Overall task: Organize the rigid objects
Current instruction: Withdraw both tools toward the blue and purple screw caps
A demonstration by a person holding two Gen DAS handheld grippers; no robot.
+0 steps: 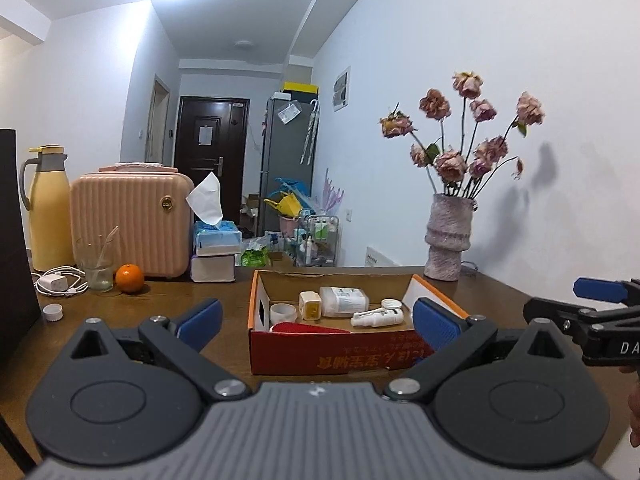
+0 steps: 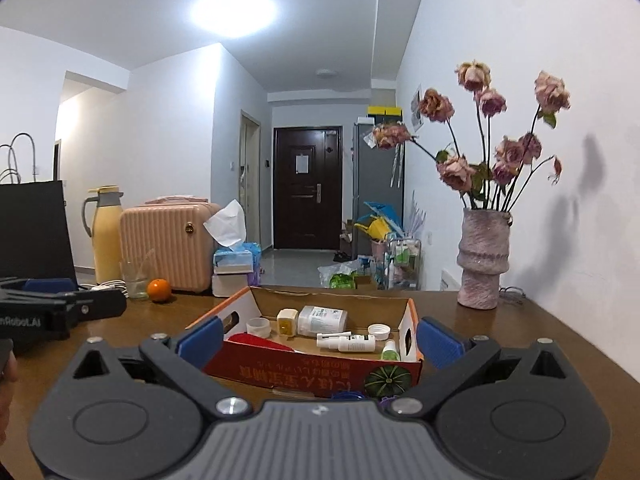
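My left gripper (image 1: pixel 318 316) and right gripper (image 2: pixel 318 338) both gape empty before the cardboard box (image 1: pixel 360 354) at twelve o'clock, already holding bottles, while a white cap (image 1: pixel 53 312) at ten o'clock looks left to collect.

glossy dark wood table (image 1: pixel 160 312), matt cardboard box (image 1: pixel 332 350) (printed red outside), rough-textured vase (image 1: pixel 448 236), ribbed plastic suitcase (image 1: pixel 128 224).
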